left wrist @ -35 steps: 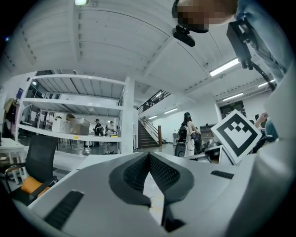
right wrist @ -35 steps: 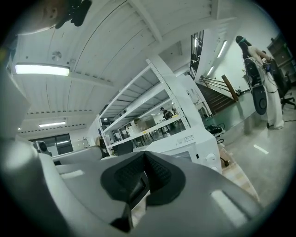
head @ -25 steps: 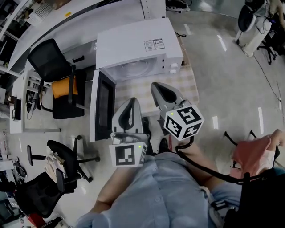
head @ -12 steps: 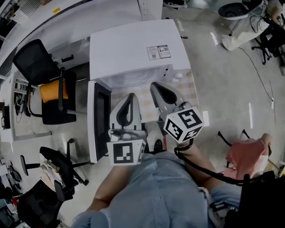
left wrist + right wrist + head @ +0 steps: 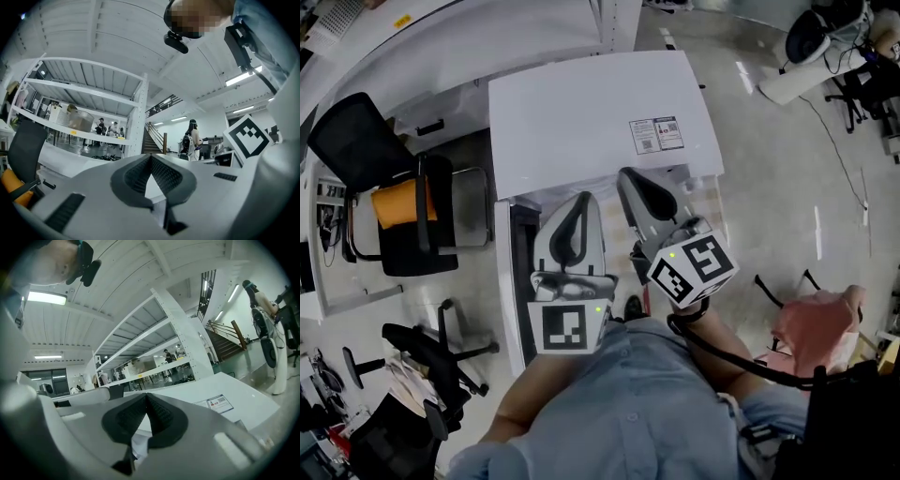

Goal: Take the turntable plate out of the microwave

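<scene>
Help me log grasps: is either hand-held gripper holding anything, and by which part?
Nothing is held: the left hand-held gripper and the right hand-held gripper both have their jaws shut together, empty.

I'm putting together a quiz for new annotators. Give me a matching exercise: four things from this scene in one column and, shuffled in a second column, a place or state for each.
Things
1. microwave door
2. orange cushion
3. label sticker
4. right tool

Places or states
A. on the white top of the microwave
B. jaws together, nothing between them
C. swung open, at the left in the head view
D. on the black office chair

Pairs: 1-C, 2-D, 3-A, 4-B
</scene>
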`<state>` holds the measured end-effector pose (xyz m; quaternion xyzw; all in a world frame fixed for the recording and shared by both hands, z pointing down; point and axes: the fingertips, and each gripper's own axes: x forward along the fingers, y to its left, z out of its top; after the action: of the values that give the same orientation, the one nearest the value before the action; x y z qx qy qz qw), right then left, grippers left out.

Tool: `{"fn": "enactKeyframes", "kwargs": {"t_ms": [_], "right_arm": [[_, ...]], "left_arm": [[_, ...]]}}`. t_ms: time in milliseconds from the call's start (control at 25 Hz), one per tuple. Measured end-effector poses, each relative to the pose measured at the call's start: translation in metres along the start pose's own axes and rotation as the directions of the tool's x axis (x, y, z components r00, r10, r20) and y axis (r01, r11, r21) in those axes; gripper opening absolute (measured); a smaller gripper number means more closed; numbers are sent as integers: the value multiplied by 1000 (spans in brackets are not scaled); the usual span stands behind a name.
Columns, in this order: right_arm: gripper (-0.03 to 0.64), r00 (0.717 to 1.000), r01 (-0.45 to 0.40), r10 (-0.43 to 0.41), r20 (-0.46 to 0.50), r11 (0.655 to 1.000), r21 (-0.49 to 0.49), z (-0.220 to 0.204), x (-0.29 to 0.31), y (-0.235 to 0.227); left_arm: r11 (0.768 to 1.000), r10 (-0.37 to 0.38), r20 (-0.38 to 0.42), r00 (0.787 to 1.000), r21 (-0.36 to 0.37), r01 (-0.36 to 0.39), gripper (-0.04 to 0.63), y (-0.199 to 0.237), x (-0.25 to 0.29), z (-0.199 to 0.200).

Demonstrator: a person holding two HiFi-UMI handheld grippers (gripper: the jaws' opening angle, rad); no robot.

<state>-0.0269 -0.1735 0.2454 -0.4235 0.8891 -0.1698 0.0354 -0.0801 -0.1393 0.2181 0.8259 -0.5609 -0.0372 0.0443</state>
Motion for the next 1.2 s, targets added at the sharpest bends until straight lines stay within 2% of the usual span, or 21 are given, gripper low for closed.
{"fn": "enactKeyframes", "kwargs": {"t_ms": [280,520,640,960,1200], "right_arm": [[2,1000,3,-3,13,1000,-5,9,32,-2],[2,999,-30,30,23,1000,-5,10,32,-4],[2,999,-49,49,11,999,-1,4,25,-7],[2,996,-78,78,-36,997,12,-30,4,-15],[2,994,-71,74,-80,996,44,-72,-1,-25]], "left_arm": [[1000,-24,16,1000,6,24,8,19,18,4],[999,-2,32,999,35,0,8,19,21,5],[999,20,42,999,25,-22,8,16,19,0],[996,81,46,996,30,-83,8,9,15,-28],[996,77,25,997,47,-78,8,6,9,-60]]}}
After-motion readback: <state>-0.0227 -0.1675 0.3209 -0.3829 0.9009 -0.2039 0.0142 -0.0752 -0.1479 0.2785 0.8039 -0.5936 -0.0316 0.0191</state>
